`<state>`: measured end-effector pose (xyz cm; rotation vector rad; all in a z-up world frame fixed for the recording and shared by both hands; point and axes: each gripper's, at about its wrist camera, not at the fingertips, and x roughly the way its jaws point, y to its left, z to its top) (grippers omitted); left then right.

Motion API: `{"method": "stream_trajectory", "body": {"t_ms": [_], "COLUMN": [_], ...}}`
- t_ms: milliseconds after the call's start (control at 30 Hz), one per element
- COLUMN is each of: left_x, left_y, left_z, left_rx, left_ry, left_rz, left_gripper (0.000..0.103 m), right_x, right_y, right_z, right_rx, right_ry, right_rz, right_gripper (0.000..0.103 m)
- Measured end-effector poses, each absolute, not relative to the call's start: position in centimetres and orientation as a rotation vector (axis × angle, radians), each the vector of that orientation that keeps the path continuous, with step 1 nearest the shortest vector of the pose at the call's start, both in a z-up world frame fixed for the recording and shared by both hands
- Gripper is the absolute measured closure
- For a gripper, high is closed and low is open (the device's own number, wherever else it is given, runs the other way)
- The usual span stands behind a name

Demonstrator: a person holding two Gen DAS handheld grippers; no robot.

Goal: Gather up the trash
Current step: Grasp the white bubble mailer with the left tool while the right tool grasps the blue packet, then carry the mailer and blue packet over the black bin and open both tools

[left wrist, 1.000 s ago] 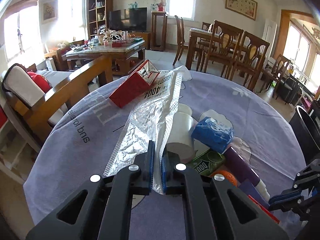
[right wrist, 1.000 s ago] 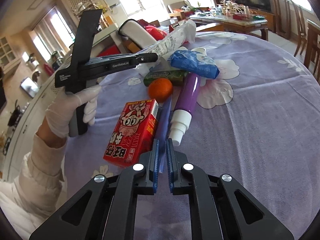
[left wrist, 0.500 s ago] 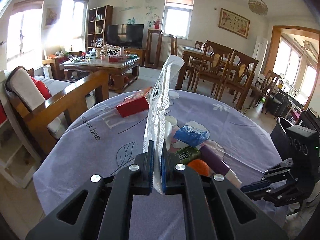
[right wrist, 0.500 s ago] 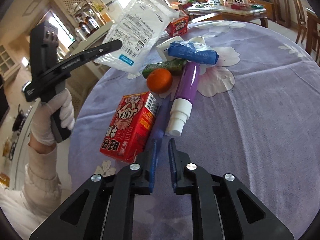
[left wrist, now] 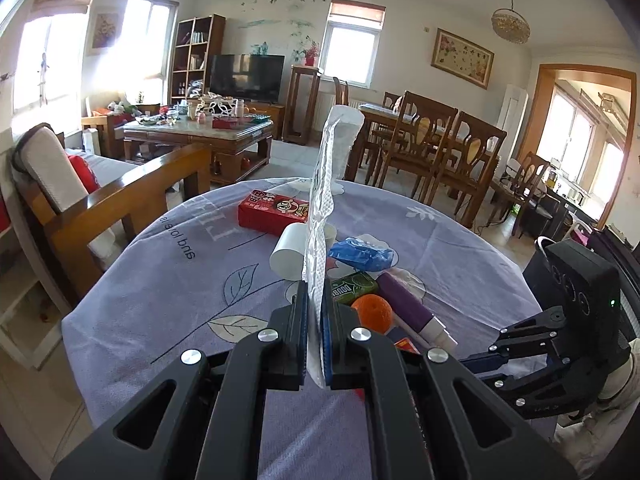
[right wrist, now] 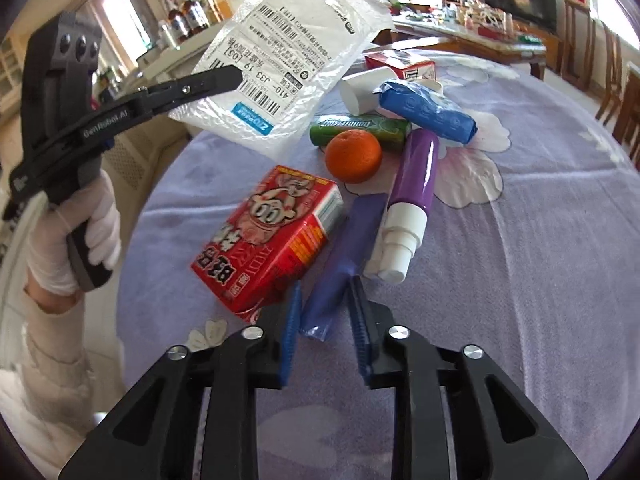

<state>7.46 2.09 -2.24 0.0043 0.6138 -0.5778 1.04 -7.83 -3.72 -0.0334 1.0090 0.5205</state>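
Clutter crowds the surface (right wrist: 520,240): red carton (right wrist: 272,240), orange (right wrist: 353,155), purple bottle (right wrist: 414,176). Left gripper (left wrist: 316,320) jaws clamp a white mailer bag (right wrist: 288,60); right gripper (right wrist: 326,320) jaws, just parted, straddle a blue wrapper (right wrist: 344,256).

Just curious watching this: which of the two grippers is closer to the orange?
Right. The right gripper sits low by the table just short of the orange; the left gripper is raised off to the side, holding a plastic bag.
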Motion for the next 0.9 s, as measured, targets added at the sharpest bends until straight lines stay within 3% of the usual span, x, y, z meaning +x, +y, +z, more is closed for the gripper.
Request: {"method": "stream_trajectory", "body": {"t_ms": [200,900], "left_x": [6.8,4.1], "left_y": [2.1,-4.1], "left_z": [-2.4,0.3], "left_rx": [-0.003,0.044], "left_ry": [0.609,0.536], "left_rz": [-0.578,-0.637], "left_gripper": [0.096,0.096], "right_x": [0.8,-2.6], "right_y": [-7.4,-15.5], "right_z": [-3.9,-1.0], "right_rx": [-0.042,0.128], "right_ry": [0.988,0.889], "right_rz": [0.508,0.498], "right_gripper": [0.094,0.094]}}
